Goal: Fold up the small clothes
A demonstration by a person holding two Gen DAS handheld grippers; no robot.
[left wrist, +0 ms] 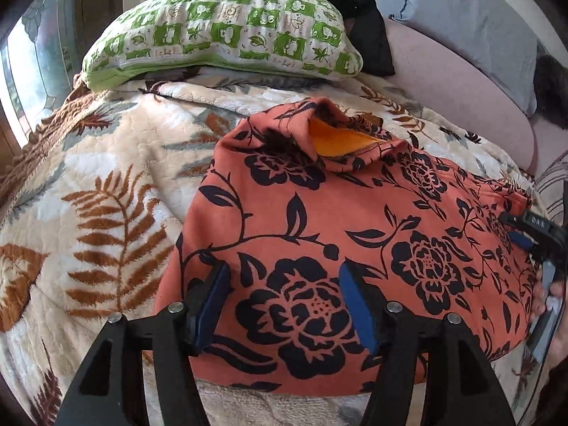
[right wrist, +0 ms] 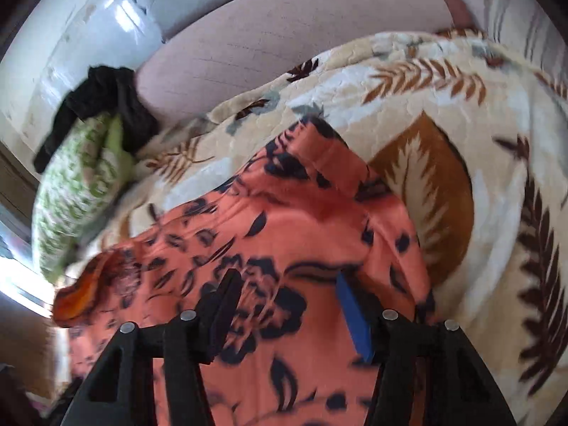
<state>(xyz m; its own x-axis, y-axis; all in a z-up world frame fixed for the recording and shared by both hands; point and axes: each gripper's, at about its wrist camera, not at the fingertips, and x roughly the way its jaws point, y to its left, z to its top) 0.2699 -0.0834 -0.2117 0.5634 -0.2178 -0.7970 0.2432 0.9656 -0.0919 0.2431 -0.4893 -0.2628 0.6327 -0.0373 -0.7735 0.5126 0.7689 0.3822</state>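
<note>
An orange garment with a black flower print (left wrist: 348,220) lies partly folded on a leaf-patterned blanket (left wrist: 106,184); its collar shows an orange-yellow lining (left wrist: 337,142). My left gripper (left wrist: 284,284) is open, its fingers spread over the garment's near edge. My right gripper (right wrist: 287,294) is open just above the same garment (right wrist: 284,234), in a blurred view. The right gripper also shows in the left wrist view (left wrist: 529,230) at the garment's right edge.
A green and white patterned pillow (left wrist: 227,32) lies at the bed's far end, with a black cloth (left wrist: 358,10) behind it. A pink sheet (left wrist: 454,85) and grey pillow (left wrist: 472,25) lie to the right. A window (left wrist: 32,56) is at the left.
</note>
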